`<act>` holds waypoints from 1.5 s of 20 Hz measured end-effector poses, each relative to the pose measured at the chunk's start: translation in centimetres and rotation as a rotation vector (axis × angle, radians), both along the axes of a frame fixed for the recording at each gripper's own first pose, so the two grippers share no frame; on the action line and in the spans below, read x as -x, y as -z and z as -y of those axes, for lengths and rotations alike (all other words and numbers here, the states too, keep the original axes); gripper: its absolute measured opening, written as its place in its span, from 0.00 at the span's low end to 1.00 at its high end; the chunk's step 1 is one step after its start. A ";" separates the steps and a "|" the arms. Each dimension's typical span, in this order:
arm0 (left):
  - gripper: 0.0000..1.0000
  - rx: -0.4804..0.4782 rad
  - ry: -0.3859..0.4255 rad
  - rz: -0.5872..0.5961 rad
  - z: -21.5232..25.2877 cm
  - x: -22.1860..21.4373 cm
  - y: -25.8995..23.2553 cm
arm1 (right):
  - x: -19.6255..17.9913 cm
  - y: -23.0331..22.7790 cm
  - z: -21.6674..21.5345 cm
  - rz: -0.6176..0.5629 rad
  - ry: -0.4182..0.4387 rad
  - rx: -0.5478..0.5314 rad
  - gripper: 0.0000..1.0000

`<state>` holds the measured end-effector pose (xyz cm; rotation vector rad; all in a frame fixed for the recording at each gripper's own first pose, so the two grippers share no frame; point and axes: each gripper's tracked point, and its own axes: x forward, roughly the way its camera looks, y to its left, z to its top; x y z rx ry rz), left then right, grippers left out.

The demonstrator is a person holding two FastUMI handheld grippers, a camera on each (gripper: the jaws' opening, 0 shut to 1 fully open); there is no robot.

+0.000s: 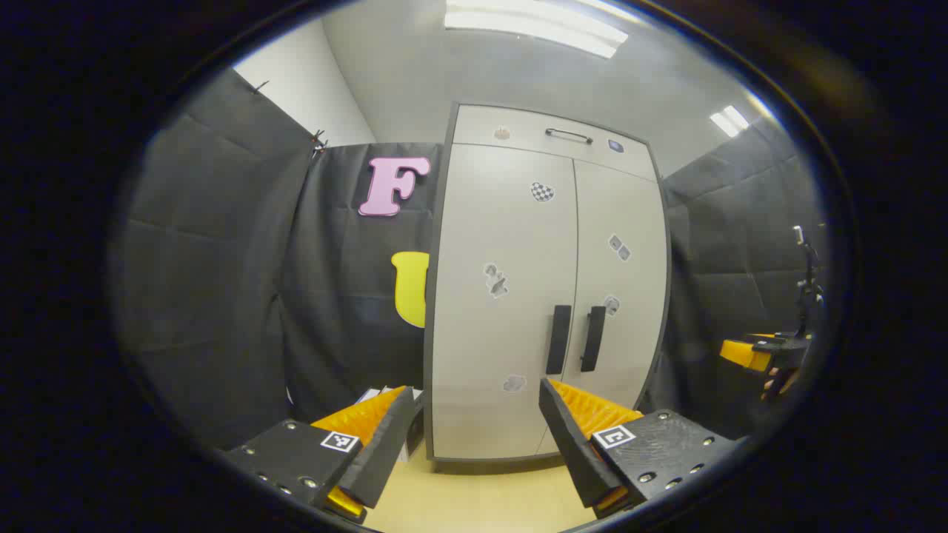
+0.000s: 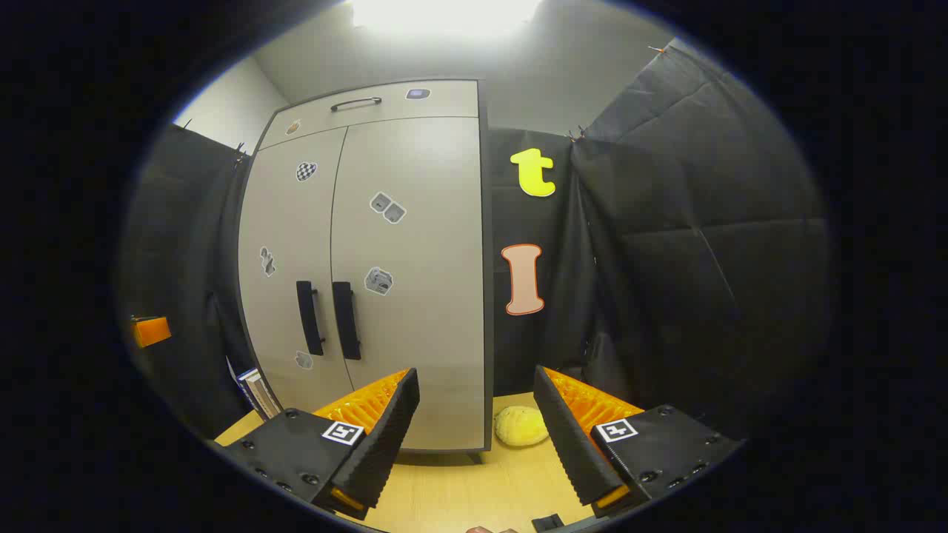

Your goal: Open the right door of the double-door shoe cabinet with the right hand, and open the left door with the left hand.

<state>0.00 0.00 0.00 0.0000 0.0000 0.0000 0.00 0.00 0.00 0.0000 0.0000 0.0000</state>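
Observation:
A tall pale double-door shoe cabinet point(image 1: 511, 296) point(image 2: 400, 296) stands against the booth wall, both doors closed. Two dark vertical handles sit side by side at the middle seam: the left door's handle point(image 1: 558, 339) point(image 2: 309, 317) and the right door's handle point(image 1: 592, 338) point(image 2: 346, 320). My left gripper point(image 1: 478, 403) is open, some way short of the cabinet, below and left of the handles. My right gripper point(image 2: 476, 385) is open too, low by the cabinet's right edge, well right of the handles. At far right of the left gripper view I see the right gripper point(image 1: 763, 352), small and distant.
A top drawer with a thin bar handle point(image 1: 569, 135) point(image 2: 355, 103) runs above the doors. A yellow round soft object point(image 2: 521, 426) lies on the wooden floor point(image 2: 459, 481) by the cabinet's right corner. Something flat with stripes point(image 2: 255, 392) leans at the cabinet's left side.

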 end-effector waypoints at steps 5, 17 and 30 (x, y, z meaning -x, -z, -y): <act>1.00 -0.001 -0.061 -0.019 -0.4 0.3 0.0 | -2.7 -0.9 1.0 0.007 -0.045 -0.007 0.98; 1.00 0.007 -0.186 -0.015 -0.9 0.4 0.2 | -5.9 0.9 1.1 0.002 -0.200 -0.010 0.98; 1.00 -0.038 -0.113 -0.078 -1.7 0.7 1.6 | -7.3 -1.3 -7.3 -0.003 -0.213 -0.112 0.98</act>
